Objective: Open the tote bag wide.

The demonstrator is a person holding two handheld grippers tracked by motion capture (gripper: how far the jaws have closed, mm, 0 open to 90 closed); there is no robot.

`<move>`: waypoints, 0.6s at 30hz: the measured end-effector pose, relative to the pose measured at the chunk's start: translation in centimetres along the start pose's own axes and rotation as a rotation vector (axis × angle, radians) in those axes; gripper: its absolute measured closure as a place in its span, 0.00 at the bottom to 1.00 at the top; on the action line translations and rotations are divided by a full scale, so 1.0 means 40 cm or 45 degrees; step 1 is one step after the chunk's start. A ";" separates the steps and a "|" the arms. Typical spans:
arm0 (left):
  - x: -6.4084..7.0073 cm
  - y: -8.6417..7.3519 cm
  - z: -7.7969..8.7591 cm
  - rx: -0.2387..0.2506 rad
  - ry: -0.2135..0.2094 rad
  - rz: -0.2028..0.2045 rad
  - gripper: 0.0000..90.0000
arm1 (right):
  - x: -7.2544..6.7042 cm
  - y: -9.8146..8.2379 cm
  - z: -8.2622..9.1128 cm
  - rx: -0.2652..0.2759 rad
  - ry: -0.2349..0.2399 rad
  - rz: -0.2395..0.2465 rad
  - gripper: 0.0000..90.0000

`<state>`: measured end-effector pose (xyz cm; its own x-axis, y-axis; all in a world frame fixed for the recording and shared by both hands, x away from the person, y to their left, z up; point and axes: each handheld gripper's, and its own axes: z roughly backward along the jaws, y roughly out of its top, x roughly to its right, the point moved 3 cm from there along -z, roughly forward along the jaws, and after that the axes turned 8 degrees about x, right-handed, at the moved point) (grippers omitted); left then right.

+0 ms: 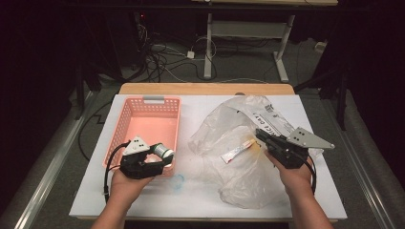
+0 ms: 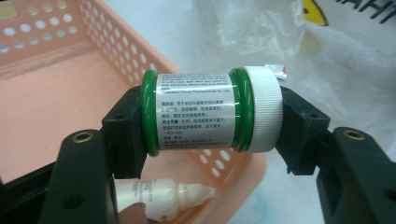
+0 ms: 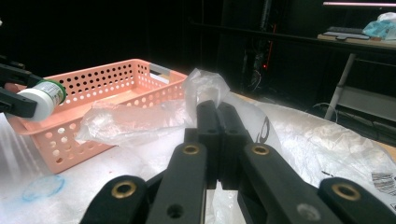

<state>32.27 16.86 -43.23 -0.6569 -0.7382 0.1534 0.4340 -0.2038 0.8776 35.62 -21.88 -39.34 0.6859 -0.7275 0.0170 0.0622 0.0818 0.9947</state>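
- My left gripper (image 2: 196,114) is clamped on a small green bottle (image 2: 196,112) with a white screw cap (image 2: 264,109). One jaw presses on the bottom and the other on the cap, so the bottle lies sideways between them.
- In the high view this bottle (image 1: 164,151) is above the near right corner of the pink basket (image 1: 143,102), just over its rim.
- I judge the bottle as light and stiff, made of hard plastic. The paper label (image 2: 194,112) looks smooth, so a grip on the round side could slip; the end-to-end hold seems safer to me.
- A small white dropper bottle (image 2: 163,198) shows below the jaws, near a fingertip. I cannot tell if it lies in the basket or in the hand.
- My right gripper (image 1: 267,140) is closed, and a fold of the clear plastic bag (image 1: 239,176) seems pinched between the jaws. The bag is thin, soft and slippery, so it will crumple and not keep its shape.
- A small tube (image 1: 237,152) lies inside the bag, close to the right gripper.
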 end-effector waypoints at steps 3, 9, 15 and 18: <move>0.019 0.007 0.000 0.018 -0.025 -0.006 0.39 | -0.001 0.002 0.002 0.002 0.001 0.000 1.00; 0.056 0.013 -0.010 0.015 -0.067 -0.043 0.39 | 0.001 0.004 0.004 0.007 0.001 -0.003 1.00; 0.092 0.011 -0.026 0.002 -0.110 -0.073 0.39 | 0.001 0.004 0.005 0.010 0.001 -0.003 1.00; 0.109 0.008 -0.037 -0.006 -0.127 -0.087 0.39 | 0.001 0.005 0.006 0.010 0.001 -0.002 1.00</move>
<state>30.45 12.64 -42.96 -0.7429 -0.6550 0.1381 0.3889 -0.2546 0.8854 35.51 -22.05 -39.13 0.6866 -0.7269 0.0153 0.0574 0.0752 0.9955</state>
